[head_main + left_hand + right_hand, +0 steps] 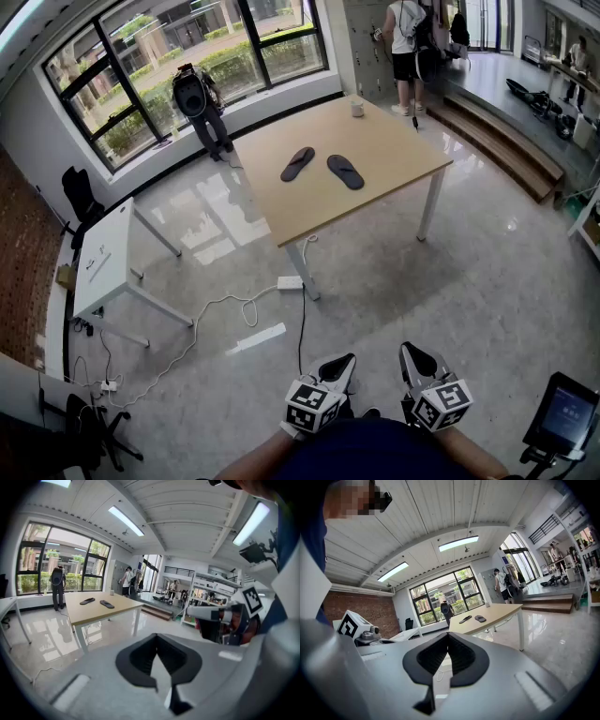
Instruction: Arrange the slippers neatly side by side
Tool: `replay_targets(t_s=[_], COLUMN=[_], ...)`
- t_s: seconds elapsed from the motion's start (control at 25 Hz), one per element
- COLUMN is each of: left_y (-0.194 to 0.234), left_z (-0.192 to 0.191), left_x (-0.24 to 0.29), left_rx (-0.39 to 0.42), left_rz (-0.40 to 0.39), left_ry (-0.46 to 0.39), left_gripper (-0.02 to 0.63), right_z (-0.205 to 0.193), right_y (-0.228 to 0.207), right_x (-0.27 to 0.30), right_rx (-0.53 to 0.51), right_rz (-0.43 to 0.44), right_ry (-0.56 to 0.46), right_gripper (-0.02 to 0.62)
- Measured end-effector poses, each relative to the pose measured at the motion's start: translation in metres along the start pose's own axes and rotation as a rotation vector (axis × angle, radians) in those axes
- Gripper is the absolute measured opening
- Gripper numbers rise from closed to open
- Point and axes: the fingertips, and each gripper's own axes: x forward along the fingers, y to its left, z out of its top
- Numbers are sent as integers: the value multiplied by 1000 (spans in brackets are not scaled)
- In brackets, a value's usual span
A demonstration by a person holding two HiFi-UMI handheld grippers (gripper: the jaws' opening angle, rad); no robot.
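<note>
The left slipper [298, 163] and right slipper [345, 172] are seen near the middle of the surface [394, 155], splayed in a V (not yet parallel). The surface is best approached first. One slipper should then be turned until it is aligned beside the other. The left tool [339, 364] and right tool [413, 355] are held low, well short of the surface and tilted slightly down, with jaws pressed together and empty.

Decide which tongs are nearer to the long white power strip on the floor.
Left. The left tongs are held to the right of the power strip; the right tongs are farther right, beyond them.
</note>
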Motion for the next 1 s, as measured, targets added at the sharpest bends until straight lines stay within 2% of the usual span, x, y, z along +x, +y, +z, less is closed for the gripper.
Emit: replay_targets(t_s=[0.2,0.48,0.76,1.0], left_y=[12,60,117,167], left_z=[2,24,51,48], left_x=[11,53,81,90], left_rx=[-20,-62,-56,-89], left_rz=[-15,-51,-86,-96], left_ry=[-3,-9,-28,-25], left_gripper=[5,5,5,5], right_z=[-5,7,26,28], right_y=[-2,-27,-40,-29], right_x=[17,74,132,176], right_rx=[-3,-8,-18,-39], right_rz=[11,-36,-94,-112], right_ry=[22,41,41,71], right_gripper=[8,9,8,8])
